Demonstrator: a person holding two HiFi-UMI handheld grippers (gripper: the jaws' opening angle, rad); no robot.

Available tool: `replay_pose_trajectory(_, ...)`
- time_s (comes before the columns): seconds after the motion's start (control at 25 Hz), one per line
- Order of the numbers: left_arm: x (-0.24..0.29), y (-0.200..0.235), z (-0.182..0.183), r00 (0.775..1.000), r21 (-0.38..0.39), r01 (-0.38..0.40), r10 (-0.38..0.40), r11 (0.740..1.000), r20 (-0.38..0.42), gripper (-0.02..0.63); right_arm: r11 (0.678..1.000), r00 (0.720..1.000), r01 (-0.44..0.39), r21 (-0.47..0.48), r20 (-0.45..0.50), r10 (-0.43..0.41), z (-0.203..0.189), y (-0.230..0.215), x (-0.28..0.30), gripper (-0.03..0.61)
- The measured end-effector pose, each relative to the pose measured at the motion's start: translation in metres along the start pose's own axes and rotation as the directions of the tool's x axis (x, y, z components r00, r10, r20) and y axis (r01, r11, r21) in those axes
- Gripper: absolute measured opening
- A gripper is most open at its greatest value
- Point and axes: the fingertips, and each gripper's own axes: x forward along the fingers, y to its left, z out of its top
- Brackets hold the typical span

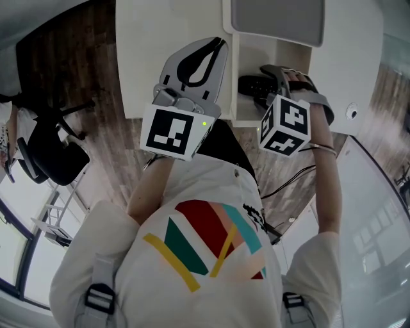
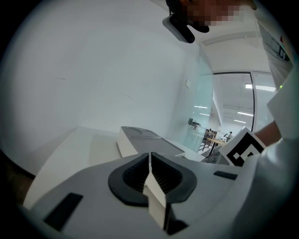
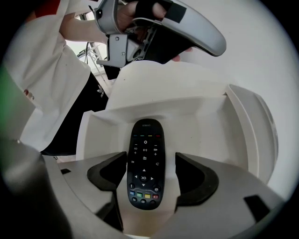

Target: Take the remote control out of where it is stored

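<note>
A black remote control (image 3: 145, 163) lies face up on the floor of an open white drawer (image 3: 201, 109). My right gripper (image 3: 151, 161) is open and reaches into the drawer, with one jaw on each side of the remote's lower half. The right pad (image 3: 187, 175) stands clear of the remote. In the head view the remote (image 1: 252, 86) shows as a dark shape in the drawer (image 1: 246, 112) beside my right gripper (image 1: 282, 83). My left gripper (image 1: 216, 48) hovers over the white table (image 1: 147, 38) left of the drawer. It is shut (image 2: 150, 170), pads together, with nothing between them.
A white unit with a grey top (image 1: 275, 19) sits behind the drawer; the same grey top (image 2: 145, 137) shows in the left gripper view. A black office chair (image 1: 54, 150) stands on the wooden floor at left. Cables (image 1: 288, 182) trail below the table, and a glass wall (image 1: 378, 224) runs along the right.
</note>
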Motion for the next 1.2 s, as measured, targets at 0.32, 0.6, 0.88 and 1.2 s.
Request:
replay_pose_trajectory(0.32, 0.001, 0.005, 0.012, 1.000, 0.001, 0.008, -0.008, 1.000, 0.019, 0.006, 1.000, 0.999, -0.011, -0.001, -0.035, 0.011, 0.005, -0.006, -0.005, 0.288)
replay_pose_trajectory(0.6, 0.000, 0.005, 0.014, 1.000, 0.008, 0.009, -0.009, 1.000, 0.028, 0.006, 1.000, 0.997, -0.012, 0.018, -0.077, 0.013, 0.000, -0.002, -0.002, 0.247)
replay_pose_trajectory(0.88, -0.002, 0.004, 0.023, 0.999, 0.042, 0.017, -0.019, 0.999, 0.045, 0.006, 0.998, 0.999, -0.001, 0.070, -0.049, 0.005, 0.001, -0.001, -0.001, 0.245)
replay_pose_trajectory(1.2, -0.005, -0.002, 0.036, 0.998, 0.077, 0.028, -0.032, 0.997, 0.051, 0.006, 0.980, 0.994, 0.094, 0.176, 0.047, -0.103, 0.001, -0.024, -0.023, 0.244)
